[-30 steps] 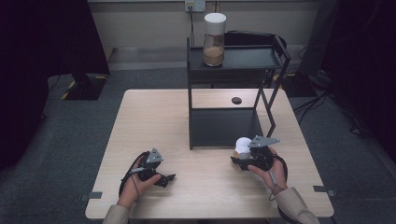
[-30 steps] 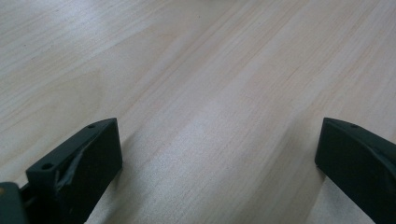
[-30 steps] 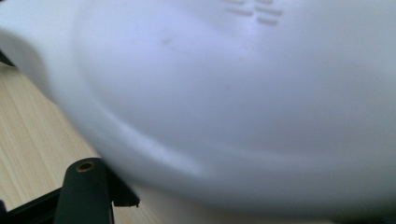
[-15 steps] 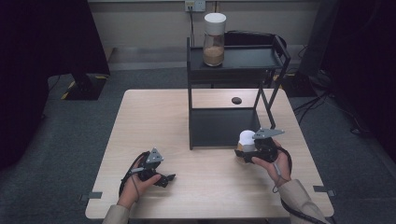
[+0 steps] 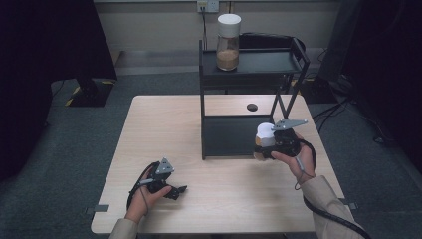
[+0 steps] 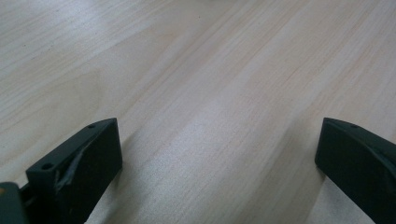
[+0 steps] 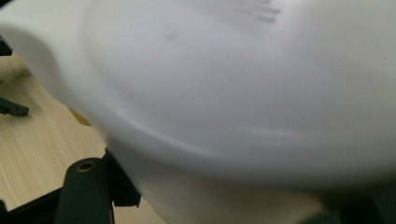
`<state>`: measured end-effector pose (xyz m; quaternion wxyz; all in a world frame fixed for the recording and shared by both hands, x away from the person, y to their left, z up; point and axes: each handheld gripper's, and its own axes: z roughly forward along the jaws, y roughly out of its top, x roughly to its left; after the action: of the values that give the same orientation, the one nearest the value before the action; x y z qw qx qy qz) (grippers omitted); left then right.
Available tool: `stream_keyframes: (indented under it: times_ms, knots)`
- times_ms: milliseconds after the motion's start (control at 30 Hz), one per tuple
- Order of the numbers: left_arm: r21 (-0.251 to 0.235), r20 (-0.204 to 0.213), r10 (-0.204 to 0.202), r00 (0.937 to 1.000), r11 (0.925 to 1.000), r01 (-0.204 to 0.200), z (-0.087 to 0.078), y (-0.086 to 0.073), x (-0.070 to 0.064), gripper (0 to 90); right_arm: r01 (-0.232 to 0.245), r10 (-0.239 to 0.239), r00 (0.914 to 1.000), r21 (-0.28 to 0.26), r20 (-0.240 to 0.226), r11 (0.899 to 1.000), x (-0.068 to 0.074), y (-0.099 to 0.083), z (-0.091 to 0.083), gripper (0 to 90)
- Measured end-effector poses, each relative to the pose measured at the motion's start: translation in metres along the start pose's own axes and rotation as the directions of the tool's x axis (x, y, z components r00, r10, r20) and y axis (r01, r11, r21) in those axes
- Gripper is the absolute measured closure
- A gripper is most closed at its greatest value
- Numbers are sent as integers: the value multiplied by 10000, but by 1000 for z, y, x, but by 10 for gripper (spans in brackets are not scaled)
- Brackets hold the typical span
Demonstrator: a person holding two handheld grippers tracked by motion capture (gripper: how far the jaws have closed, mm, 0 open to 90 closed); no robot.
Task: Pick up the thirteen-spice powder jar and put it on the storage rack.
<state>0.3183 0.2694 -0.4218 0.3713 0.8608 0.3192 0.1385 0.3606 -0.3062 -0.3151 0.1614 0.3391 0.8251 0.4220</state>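
Note:
My right gripper [image 5: 267, 145] is shut on a jar with a white lid [image 5: 265, 133], held at the front right corner of the black two-level rack [image 5: 234, 135]. In the right gripper view the white lid [image 7: 243, 88] is blurred and very close, and one black finger [image 7: 87, 187] shows below it at the left. A second white-lidded jar [image 5: 228, 42] with brown contents stands on the rack's top shelf. My left gripper [image 5: 176, 190] rests on the wooden table [image 5: 164, 129] near the front left. Its jaws stand wide apart over bare wood [image 6: 219, 116], with nothing between them.
A small black disc [image 5: 252, 107] lies on the table behind the rack's lower shelf. Dark floor surrounds the table, with cables at the back right. A black stand [image 5: 89, 92] is on the floor at the left.
My right gripper has carried the jar forward and slightly right, up to the rack's front right corner. The left gripper has not moved.

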Motion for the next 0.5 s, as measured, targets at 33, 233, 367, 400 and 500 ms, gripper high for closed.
stream_keyframes:
  times_ms: [33, 233, 367, 400, 500]
  knots:
    - [2, 0, 2, 10000, 10000, -2, 0, 0, 0, 0, -34, 34, 10000, -2, -12, 10000, -1, 2, -1, 301]
    - [2, -1, 3, 10000, 10000, -3, 0, 0, 0, 0, -202, 202, 9998, 45, -70, 9998, -8, 19, -6, 301]
    - [3, -1, 2, 10000, 10000, -2, 0, 0, 0, 0, -142, 142, 9999, -7, -47, 9999, -11, 31, -12, 301]
    - [3, 0, 4, 10000, 10000, -4, 0, 0, 0, 0, -175, 175, 9998, -31, -74, 9998, -13, 34, -14, 301]
    - [4, 1, 3, 10000, 10000, -3, 0, 0, 0, 0, -130, 130, 9999, -42, -77, 9999, -15, 44, -17, 301]
